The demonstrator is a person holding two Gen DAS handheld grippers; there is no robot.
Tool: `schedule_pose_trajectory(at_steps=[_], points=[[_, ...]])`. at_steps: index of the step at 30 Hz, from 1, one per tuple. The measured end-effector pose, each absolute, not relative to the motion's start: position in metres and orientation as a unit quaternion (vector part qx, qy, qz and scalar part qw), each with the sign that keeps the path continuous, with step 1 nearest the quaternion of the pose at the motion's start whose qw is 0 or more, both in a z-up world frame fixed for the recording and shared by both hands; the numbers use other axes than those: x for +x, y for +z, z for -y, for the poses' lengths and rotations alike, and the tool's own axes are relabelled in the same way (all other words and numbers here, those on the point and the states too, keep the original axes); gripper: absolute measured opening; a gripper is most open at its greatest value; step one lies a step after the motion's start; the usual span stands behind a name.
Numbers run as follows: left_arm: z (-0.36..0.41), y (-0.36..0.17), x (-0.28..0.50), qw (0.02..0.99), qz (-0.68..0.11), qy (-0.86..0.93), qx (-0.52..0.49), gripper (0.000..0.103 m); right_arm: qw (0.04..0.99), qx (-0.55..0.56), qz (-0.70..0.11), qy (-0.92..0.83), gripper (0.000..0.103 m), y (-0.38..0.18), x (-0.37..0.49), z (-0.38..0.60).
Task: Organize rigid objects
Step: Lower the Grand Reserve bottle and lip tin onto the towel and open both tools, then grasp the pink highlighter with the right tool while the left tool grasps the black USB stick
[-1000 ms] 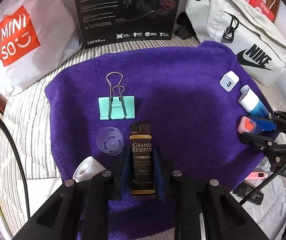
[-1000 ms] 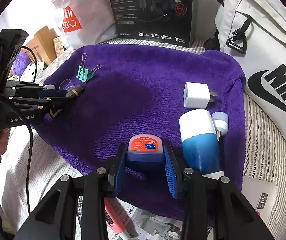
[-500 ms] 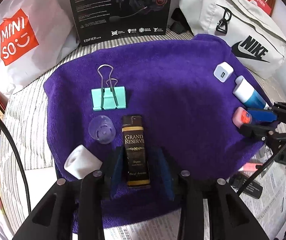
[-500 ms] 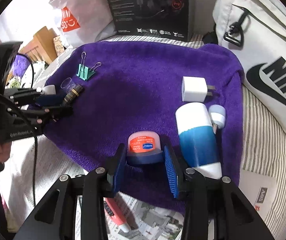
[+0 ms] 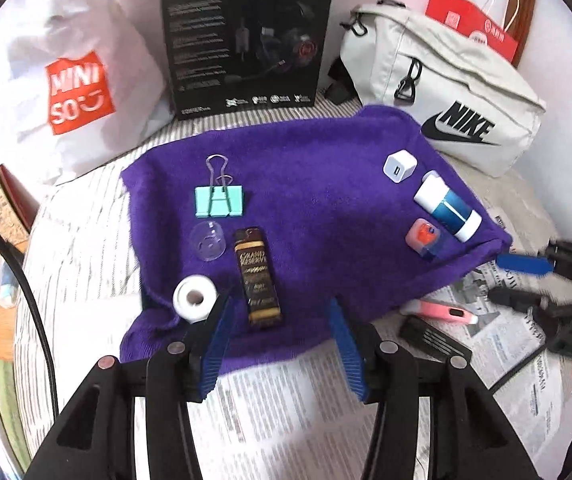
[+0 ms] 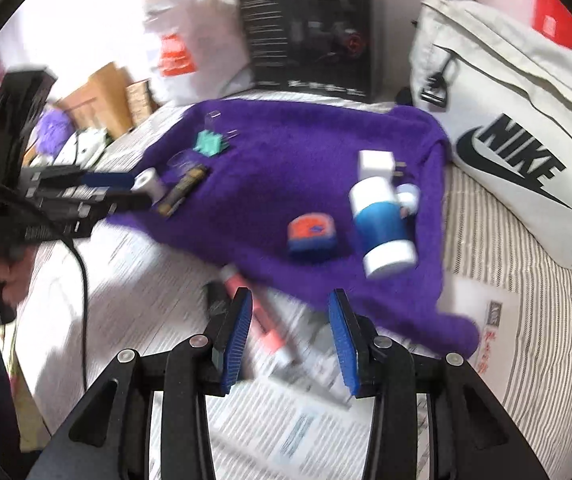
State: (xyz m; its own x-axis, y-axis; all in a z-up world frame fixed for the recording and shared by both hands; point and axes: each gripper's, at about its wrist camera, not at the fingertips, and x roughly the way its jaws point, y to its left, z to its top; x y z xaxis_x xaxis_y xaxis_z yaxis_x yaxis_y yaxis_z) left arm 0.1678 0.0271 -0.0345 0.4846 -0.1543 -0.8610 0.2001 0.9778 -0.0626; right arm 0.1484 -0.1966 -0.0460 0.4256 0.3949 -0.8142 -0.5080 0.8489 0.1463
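A purple towel holds the objects. At its left lie a teal binder clip, a clear cap, a white tape roll and a black-and-gold lighter. At its right lie a white charger, a blue-and-white bottle and a small blue jar with an orange lid. My left gripper is open and empty, just behind the lighter. My right gripper is open and empty, behind the towel's near edge; the jar lies ahead of it.
Newspaper covers the striped bedding in front of the towel, with a pink pen and a black object on it. A black headset box, a white Miniso bag and a Nike bag stand behind.
Both grippers opened and pulled back and up. The left let go of the lighter, the right let go of the small jar; both objects now lie on the towel.
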Motion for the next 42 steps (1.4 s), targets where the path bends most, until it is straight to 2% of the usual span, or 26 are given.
schedule_pose_trajectory(at_steps=[6, 9, 12, 21, 23, 27, 37, 42], points=[[-0.038, -0.035, 0.142, 0.864, -0.493, -0.103, -0.006, 0.048, 0.829, -0.101, -0.466, 0.291, 0.037, -0.063, 0.132, 0.179], [-0.042, -0.041, 0.131, 0.862, -0.497, -0.099, -0.010, 0.048, 0.825, -0.105, -0.472, 0.293, 0.033, -0.073, 0.137, 0.175], [-0.046, -0.050, 0.125, 0.857, -0.507, -0.092, -0.014, 0.048, 0.821, -0.114, -0.476, 0.293, 0.024, -0.080, 0.143, 0.172], [-0.048, -0.066, 0.119, 0.846, -0.524, -0.092, -0.019, 0.048, 0.811, -0.157, -0.468, 0.313, 0.022, -0.092, 0.151, 0.146], [-0.046, -0.068, 0.120, 0.845, -0.526, -0.094, -0.019, 0.048, 0.808, -0.157, -0.466, 0.324, 0.017, -0.092, 0.151, 0.143], [-0.045, -0.073, 0.120, 0.841, -0.532, -0.095, -0.017, 0.048, 0.805, -0.154, -0.467, 0.331, 0.014, -0.091, 0.148, 0.142], [-0.054, -0.078, 0.117, 0.841, -0.533, -0.087, -0.038, 0.048, 0.826, -0.112, -0.482, 0.269, 0.012, -0.079, 0.124, 0.202], [-0.036, -0.073, 0.118, 0.841, -0.529, -0.110, -0.039, 0.048, 0.835, -0.076, -0.495, 0.229, 0.012, -0.087, 0.115, 0.227]])
